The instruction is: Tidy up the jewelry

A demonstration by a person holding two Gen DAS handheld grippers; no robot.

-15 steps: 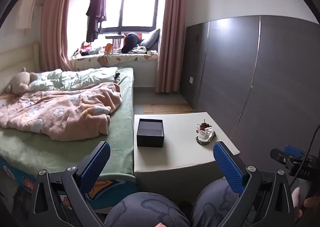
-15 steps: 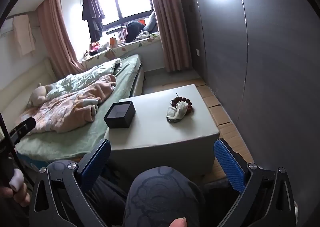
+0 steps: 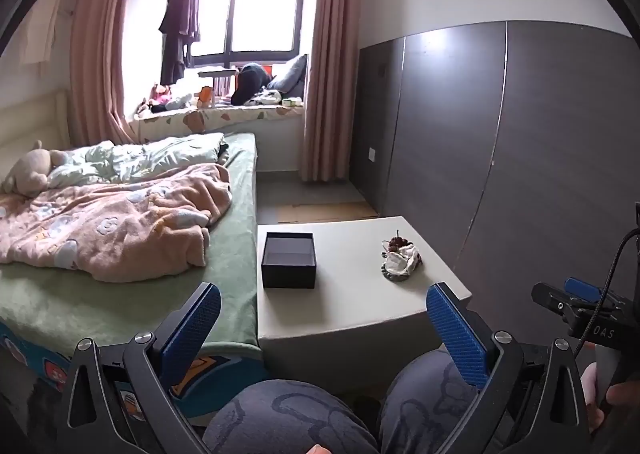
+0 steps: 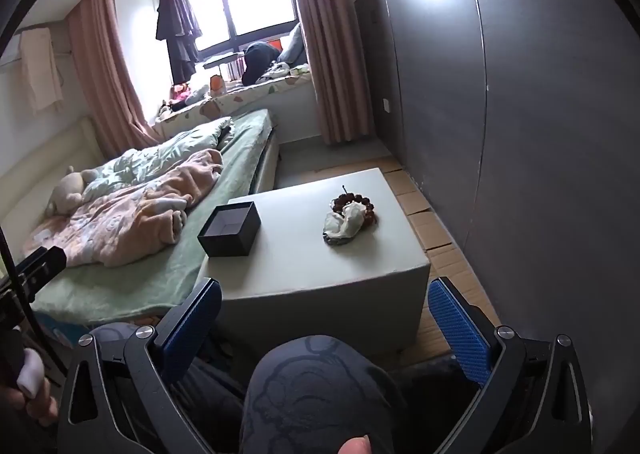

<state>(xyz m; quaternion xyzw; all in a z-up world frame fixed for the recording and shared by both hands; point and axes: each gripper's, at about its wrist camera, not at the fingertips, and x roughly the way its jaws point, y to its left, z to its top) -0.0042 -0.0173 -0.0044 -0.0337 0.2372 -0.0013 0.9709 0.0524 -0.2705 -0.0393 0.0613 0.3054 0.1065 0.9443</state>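
Both claws, left and right, stay wide open and empty, nothing shifted on the table.

Daylit bedroom: bright window with pink curtains, green bed, grey wardrobe wall

A home bedroom: unmade bed, pink curtains, wardrobe.

We note green-sheeted bed at left, rumpled pink fleece blanket and beige plush toy on it. Pink curtains flank window; dark garment hangs from rail. Grey wall panels at right.
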